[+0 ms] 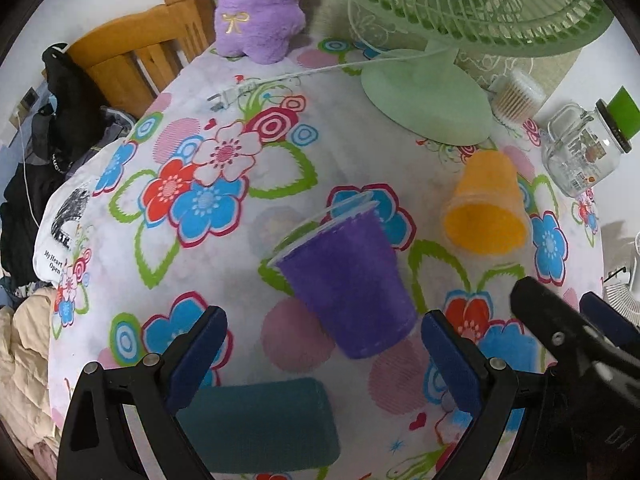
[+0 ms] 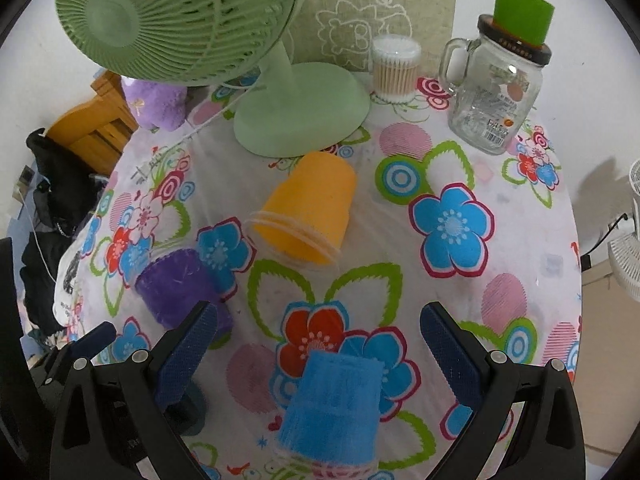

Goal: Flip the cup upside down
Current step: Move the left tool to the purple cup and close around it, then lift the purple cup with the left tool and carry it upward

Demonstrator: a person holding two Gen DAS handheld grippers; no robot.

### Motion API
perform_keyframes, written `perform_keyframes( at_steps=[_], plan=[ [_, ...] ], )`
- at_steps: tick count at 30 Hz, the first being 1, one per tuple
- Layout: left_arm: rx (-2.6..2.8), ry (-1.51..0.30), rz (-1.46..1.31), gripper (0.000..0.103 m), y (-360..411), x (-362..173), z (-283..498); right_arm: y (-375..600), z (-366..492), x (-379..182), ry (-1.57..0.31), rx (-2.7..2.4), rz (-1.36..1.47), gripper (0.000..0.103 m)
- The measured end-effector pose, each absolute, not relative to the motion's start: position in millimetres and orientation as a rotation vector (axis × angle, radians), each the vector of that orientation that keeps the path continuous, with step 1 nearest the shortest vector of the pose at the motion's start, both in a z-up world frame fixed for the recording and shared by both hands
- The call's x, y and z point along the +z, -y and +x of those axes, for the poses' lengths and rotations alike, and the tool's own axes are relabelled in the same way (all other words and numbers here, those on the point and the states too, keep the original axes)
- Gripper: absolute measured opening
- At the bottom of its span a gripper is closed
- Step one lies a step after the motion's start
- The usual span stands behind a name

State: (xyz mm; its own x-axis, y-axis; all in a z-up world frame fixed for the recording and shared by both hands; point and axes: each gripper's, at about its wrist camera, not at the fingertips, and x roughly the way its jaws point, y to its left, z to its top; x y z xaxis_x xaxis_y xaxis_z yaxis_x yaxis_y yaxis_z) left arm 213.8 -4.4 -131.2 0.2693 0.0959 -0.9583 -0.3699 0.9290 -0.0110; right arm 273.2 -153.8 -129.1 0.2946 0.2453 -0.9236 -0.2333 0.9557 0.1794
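Note:
A purple cup (image 1: 349, 280) lies tilted on its side on the flowered tablecloth, rim away from me, just ahead of my open left gripper (image 1: 324, 354); it also shows in the right wrist view (image 2: 176, 288). An orange cup (image 1: 486, 204) lies on its side, mouth toward the camera; in the right wrist view (image 2: 308, 208) it sits ahead of my open, empty right gripper (image 2: 314, 344). A blue cup (image 2: 334, 404) stands upside down between the right gripper's fingers. A dark teal cup (image 1: 260, 424) lies under the left gripper.
A green fan (image 2: 296, 116) stands at the back, its cord (image 1: 280, 76) across the cloth. A glass jar (image 2: 496, 92) topped by a green cup, a cotton-swab box (image 2: 394, 68), a purple plush toy (image 1: 258, 8) and a wooden chair (image 1: 132, 60) ring the table.

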Motion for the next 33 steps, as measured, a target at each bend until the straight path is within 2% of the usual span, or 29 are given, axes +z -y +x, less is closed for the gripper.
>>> perform_keyframes(
  at_steps=[13,18,20,22,33],
  plan=[
    [0.327,-1.272,-0.231,0.099,11,-153,235,160,290,-148,-1.265,0.275,0.025,0.102],
    [0.308,-1.247,-0.209,0.084,9,-155,237,158,291,-153,-1.272,0.275,0.02,0.102],
    [0.279,-1.248,-0.227,0.07,7,-156,237,156,292,-154,-1.273,0.275,0.014,0.102],
    [0.269,-1.241,-0.229,0.064,4,-156,237,154,291,-155,-1.276,0.276,0.003,0.102],
    [0.235,-1.214,-0.171,0.062,3,-144,231,151,284,-151,-1.276,0.276,0.012,0.102]
  ],
)
